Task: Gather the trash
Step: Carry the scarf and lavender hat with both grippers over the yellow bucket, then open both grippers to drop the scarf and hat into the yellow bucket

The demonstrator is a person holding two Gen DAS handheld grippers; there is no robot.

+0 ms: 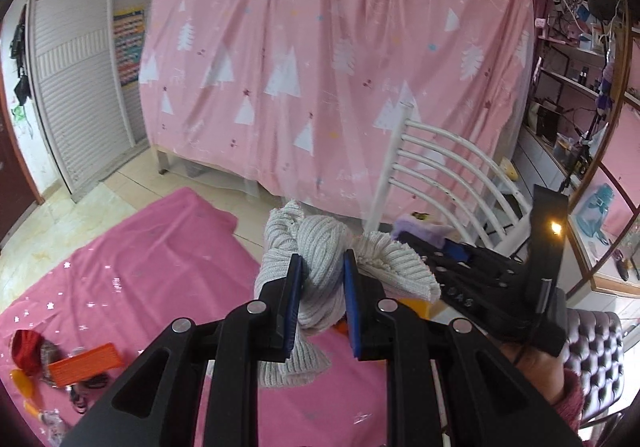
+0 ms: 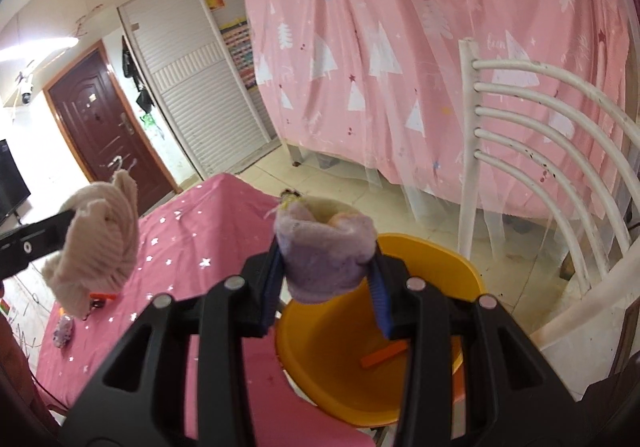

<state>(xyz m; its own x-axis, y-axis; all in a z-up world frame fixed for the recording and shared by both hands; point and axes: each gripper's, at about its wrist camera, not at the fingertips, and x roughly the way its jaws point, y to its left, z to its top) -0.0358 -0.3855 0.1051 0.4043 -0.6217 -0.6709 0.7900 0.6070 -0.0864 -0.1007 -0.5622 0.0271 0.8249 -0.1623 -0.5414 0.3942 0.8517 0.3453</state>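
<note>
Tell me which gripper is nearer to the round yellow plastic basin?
Right. The right gripper hangs directly over the round yellow plastic basin; the left gripper is off to its side, above the pink cloth.

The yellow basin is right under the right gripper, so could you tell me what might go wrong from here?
1. The purple cloth sits above the near rim of the yellow basin; released now, it could catch the edge and land on the pink sheet.
2. The grey knit cloth in the left gripper hangs in loose folds, so a trailing end may drape outside.
3. The right gripper is close to the white chair and could bump it.
</note>
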